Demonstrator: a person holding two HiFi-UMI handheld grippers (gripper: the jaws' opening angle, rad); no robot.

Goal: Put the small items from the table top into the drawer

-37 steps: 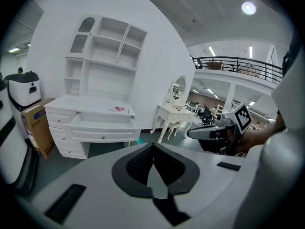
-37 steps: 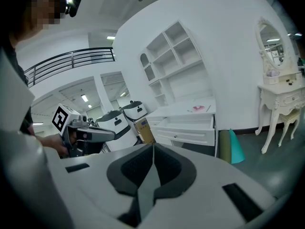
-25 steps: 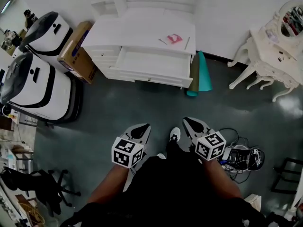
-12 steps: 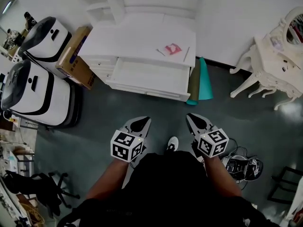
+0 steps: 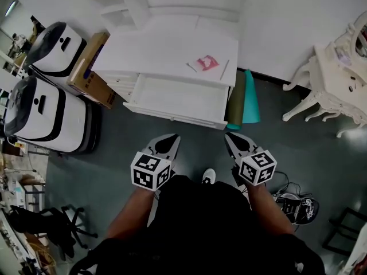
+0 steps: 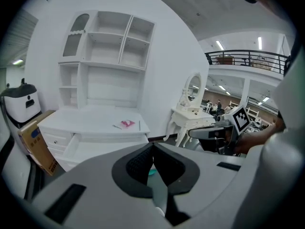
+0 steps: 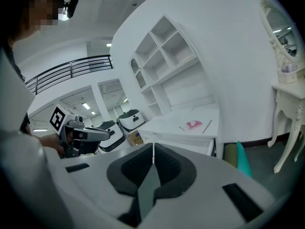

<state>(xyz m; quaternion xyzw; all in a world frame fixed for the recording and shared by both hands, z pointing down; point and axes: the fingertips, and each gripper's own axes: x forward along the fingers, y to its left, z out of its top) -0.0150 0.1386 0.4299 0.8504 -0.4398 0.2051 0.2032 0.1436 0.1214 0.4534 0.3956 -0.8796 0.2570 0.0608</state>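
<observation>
Against the frame one second earlier, the bench (image 5: pixel 155 50) and its open drawer (image 5: pixel 172 96) lie lower in the head view, and both tools stand nearer the drawer front. Left tool (image 5: pixel 170 137): jaws pressed together, nothing between them, as its own view (image 6: pixel 153 144) shows. On the bench top, right of centre and well apart from both tools: a thin sliver (image 5: pixel 191 66), a pink item (image 5: pixel 206 63) and a stick (image 5: pixel 225 69). The drawer's visible floor is bare. Right tool (image 5: pixel 230 136): jaws likewise pressed together and empty (image 7: pixel 153 147).

The head view alone shows the box (image 5: pixel 92 67) left of the bench and the teal roll (image 5: pixel 250 99) lying right of the drawer. The left gripper view adds the shelving (image 6: pixel 107 46) above the bench and the mirror table (image 6: pixel 190 116). Each gripper view also catches the other tool.
</observation>
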